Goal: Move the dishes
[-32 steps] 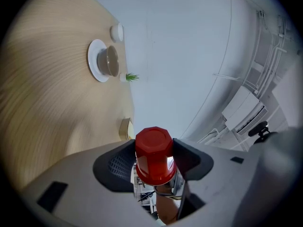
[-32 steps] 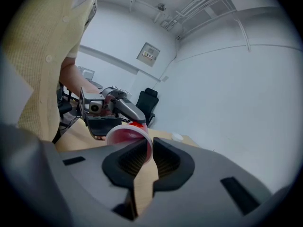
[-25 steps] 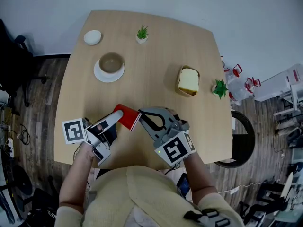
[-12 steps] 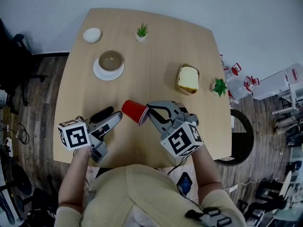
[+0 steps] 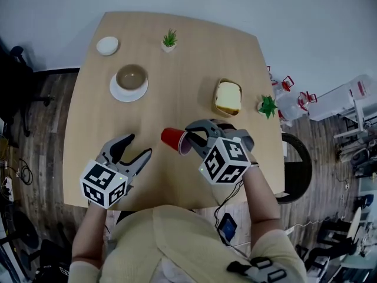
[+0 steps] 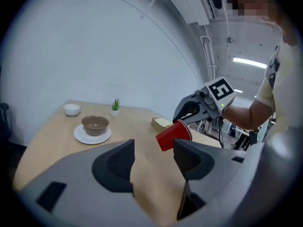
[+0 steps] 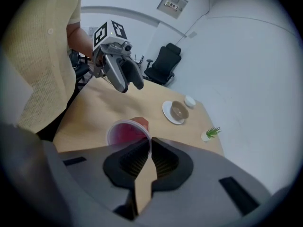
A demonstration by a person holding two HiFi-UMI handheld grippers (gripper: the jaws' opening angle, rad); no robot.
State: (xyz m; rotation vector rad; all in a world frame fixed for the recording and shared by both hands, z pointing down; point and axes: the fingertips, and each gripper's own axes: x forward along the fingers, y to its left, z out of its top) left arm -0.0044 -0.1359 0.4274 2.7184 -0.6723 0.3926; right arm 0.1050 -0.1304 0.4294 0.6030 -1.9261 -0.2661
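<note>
Red plastic cup (image 5: pixel 172 139): tipped sideways, rim pinched between the closed right fingers (image 7: pixel 163 161). The gripped stretch of rim is hidden by the pads, and base contact with the wooden table (image 5: pixel 177 69) cannot be told.
Left fingers (image 6: pixel 113 167): apart, nothing between them, cup beyond their tips.
Brown bowl (image 5: pixel 131 76) on round white plate (image 5: pixel 118 92): well beyond the left fingers.
</note>
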